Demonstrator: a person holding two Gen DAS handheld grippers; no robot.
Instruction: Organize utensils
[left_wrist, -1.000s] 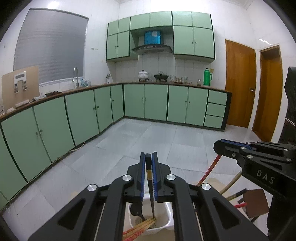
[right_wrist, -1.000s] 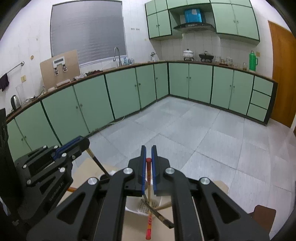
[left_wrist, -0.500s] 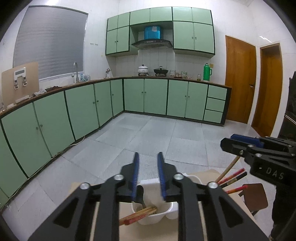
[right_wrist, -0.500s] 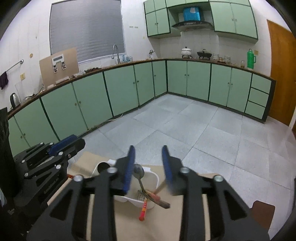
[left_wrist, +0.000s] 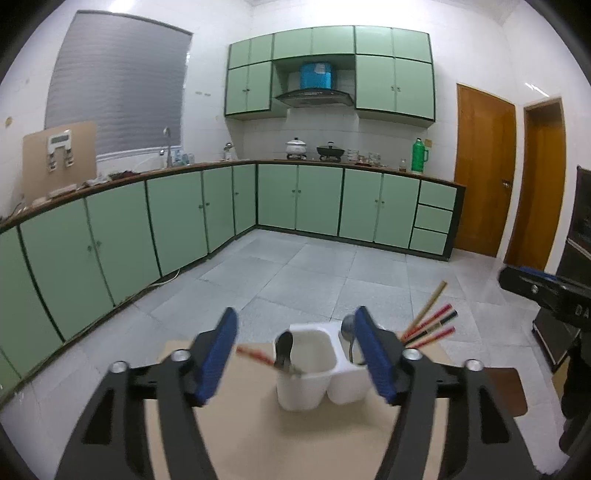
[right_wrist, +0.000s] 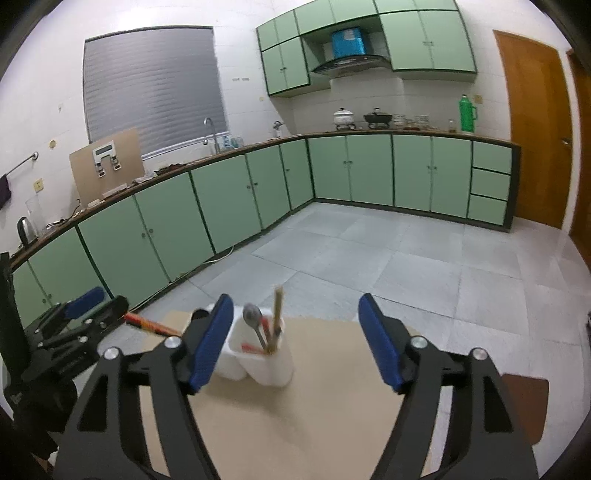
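Observation:
A white two-compartment utensil holder (left_wrist: 314, 373) stands on a tan table (left_wrist: 295, 443); it also shows in the right wrist view (right_wrist: 269, 362). A metal spoon (left_wrist: 284, 350) and red chopsticks (left_wrist: 255, 355) rest in its left compartment. Several chopsticks (left_wrist: 430, 325) and a second spoon (left_wrist: 348, 328) stick out of the right one. My left gripper (left_wrist: 297, 354) is open and empty, just in front of the holder. My right gripper (right_wrist: 297, 343) is open and empty, with the holder near its left finger.
Green kitchen cabinets (left_wrist: 184, 221) line the left and far walls across a grey tiled floor. A brown stool (left_wrist: 506, 387) stands to the right of the table. Each gripper appears at the edge of the other's view, the right one (left_wrist: 546, 295) and the left one (right_wrist: 74, 325).
Both grippers opened, letting go of the utensils they held over the holder, and drew back from it. The utensils now rest in the holder.

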